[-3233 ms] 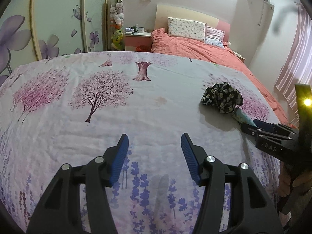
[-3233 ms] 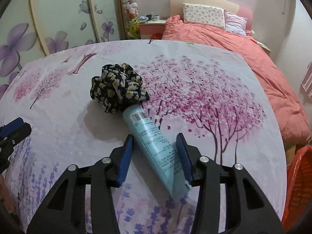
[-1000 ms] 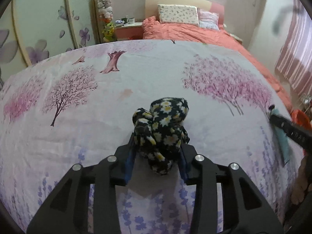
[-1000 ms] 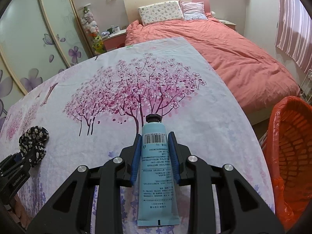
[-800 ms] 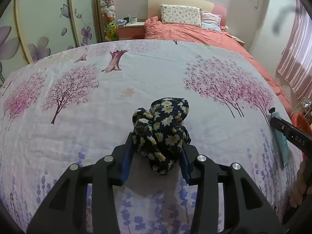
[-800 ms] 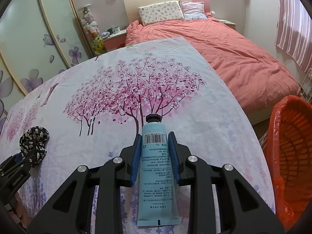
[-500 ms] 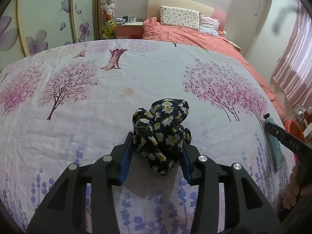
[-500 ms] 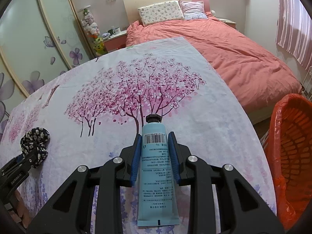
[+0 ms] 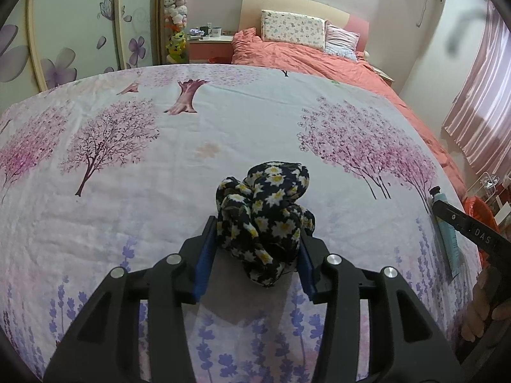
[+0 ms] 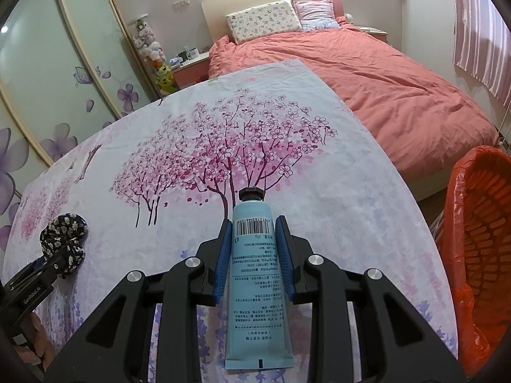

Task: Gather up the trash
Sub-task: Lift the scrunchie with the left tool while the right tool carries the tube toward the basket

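Right claw (image 10: 252, 249) is clenching the blue tube (image 10: 255, 274) across its barcode end, cap pointing far and crimped tail hanging near, while the left claw (image 9: 255, 252) is gripping the floral scrunchie (image 9: 263, 214) between its blue pads just above the tree-print sheet (image 9: 127, 191). Both pieces are riding clear of the sheet, as far as the shadows suggest. To do this carry well, the person is best keeping both grips firm, swinging the tube right toward the orange-lined basket (image 10: 479, 239) at the sheet's right edge, and loosening only once the tube is hanging over the opening; the scrunchie is soft and bulging past the pads, so it is asking for a steady squeeze and a later turn at the same basket. Basket bottom and near rim are being cut off by the frame, so its contents are unclear. Whatever is carrying the sheet is staying hidden, and farther off the nightstand items beside the pink bed (image 10: 383, 73) are too small to name
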{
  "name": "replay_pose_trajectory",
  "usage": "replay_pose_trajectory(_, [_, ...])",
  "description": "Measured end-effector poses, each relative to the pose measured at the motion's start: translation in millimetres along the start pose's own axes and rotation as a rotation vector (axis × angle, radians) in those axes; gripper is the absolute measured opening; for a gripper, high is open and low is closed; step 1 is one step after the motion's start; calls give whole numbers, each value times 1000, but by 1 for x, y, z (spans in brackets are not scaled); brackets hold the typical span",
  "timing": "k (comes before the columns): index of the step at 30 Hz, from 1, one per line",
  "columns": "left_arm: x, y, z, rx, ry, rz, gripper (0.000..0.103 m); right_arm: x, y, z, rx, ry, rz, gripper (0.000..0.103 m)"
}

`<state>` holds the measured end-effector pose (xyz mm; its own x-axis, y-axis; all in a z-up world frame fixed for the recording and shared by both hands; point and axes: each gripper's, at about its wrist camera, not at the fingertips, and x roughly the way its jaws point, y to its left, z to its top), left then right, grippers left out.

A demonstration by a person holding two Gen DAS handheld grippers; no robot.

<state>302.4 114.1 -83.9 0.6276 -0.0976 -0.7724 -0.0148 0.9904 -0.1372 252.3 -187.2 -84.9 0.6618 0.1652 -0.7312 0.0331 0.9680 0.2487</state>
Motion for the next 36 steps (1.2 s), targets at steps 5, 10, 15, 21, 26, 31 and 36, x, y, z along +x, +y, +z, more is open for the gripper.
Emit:
replay_pose_trajectory(5, [0,0,0,-1,0,-2,46,-1,-1,0,4,0,6,28])
replay_pose_trajectory(10, [-2,3,-2,-8,-6,3,36,0,9,0,-53,3,-62,28])
replay_pose_trajectory(15, [-9,7,-5,-20,-25,-2,19,-8,6,-8,-46,-3,-55,27])
replay_pose_trajectory(21, [-33,-6,-8,39,-85,24,17,-34,1,-19,-22,-47,-21,27])
replay_pose_trajectory(26, [-56,-27,-9,78,-124,0,17,-63,0,-18,-16,-108,-12,27])
replay_pose_trajectory(31, [-79,-59,-10,126,-164,-31,17,-96,-5,-17,-13,-174,-20,27])
replay_pose_trajectory(36, [-99,-90,-9,169,-195,-72,17,-122,-15,-18,-8,-228,-53,27])
